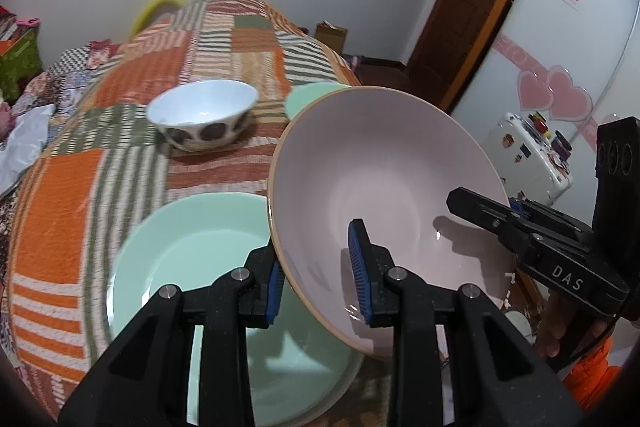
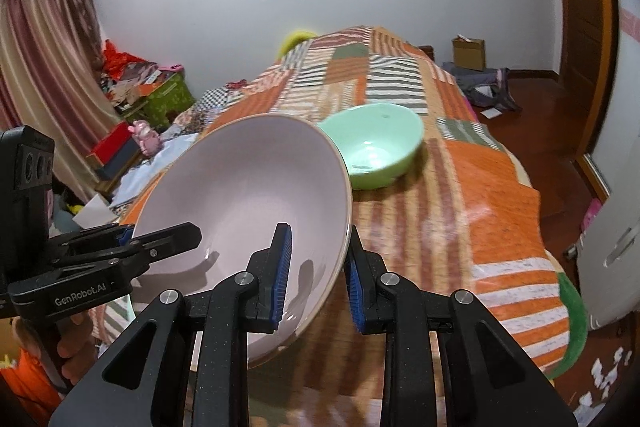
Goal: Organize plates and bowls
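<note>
A large pale pink bowl [image 1: 384, 167] [image 2: 248, 187] hangs tilted above the patchwork-covered surface [image 1: 80, 187], held by both grippers. My left gripper [image 1: 318, 267] is shut on its near left rim, one blue pad inside the bowl and one outside. My right gripper [image 2: 318, 273] is shut on the opposite rim in the same way; it also shows as a black arm at the right of the left wrist view [image 1: 480, 211]. Below the bowl lies a mint green plate [image 1: 192, 247]. Farther back stand a white bowl with dark spots [image 1: 202, 115] and a mint green bowl [image 2: 376, 147].
The striped orange patchwork cloth [image 2: 480, 187] drops off at its right edge to a wooden floor [image 2: 560, 99]. A small white cabinet [image 1: 528, 155] stands at the right. Boxes and clutter [image 2: 152, 95] pile up at the far left, with a cardboard box [image 2: 468, 53] by the back wall.
</note>
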